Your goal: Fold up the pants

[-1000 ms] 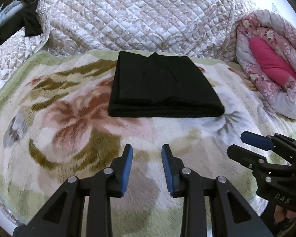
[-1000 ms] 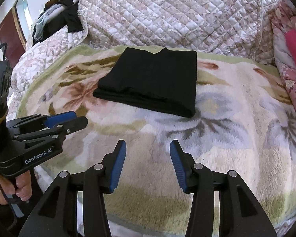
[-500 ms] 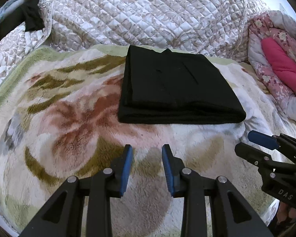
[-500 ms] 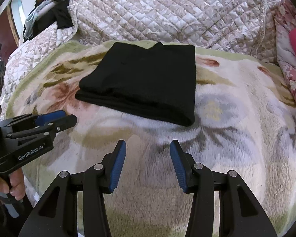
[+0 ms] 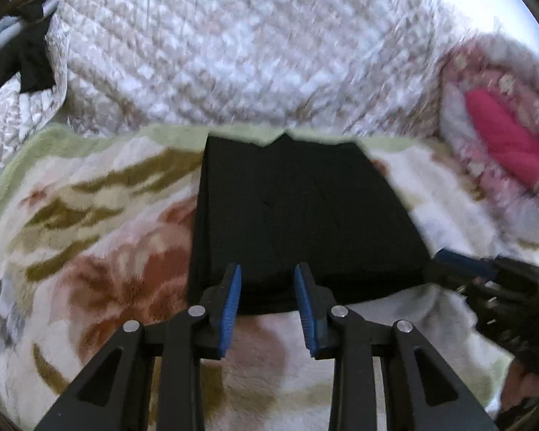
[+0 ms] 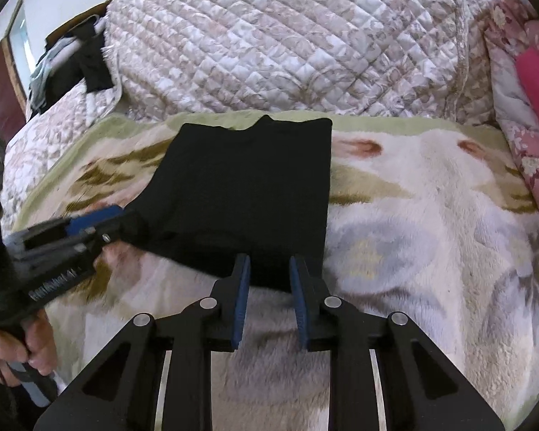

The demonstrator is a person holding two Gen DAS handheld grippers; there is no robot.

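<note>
The black pants [image 5: 298,212] lie folded into a flat rectangle on the flowered blanket [image 5: 100,251]; they also show in the right wrist view [image 6: 248,186]. My left gripper [image 5: 267,273] is open, its blue pads reaching over the near edge of the pants toward the left corner. My right gripper [image 6: 267,262] is open at the near edge, toward the right corner. Each gripper shows in the other's view: the left one [image 6: 86,226] touches the pants' near left corner, the right one [image 5: 463,262] sits at the near right corner.
A quilted bedspread [image 6: 287,43] rises behind the blanket. A pink flowered duvet [image 5: 499,143] is bunched at the right. Dark clothes [image 6: 75,68] hang at the far left. The person's hand [image 6: 25,348] holds the left gripper.
Both grippers have moved forward from well short of the pants to their near edge. Both stay open. The pants have not changed shape.
</note>
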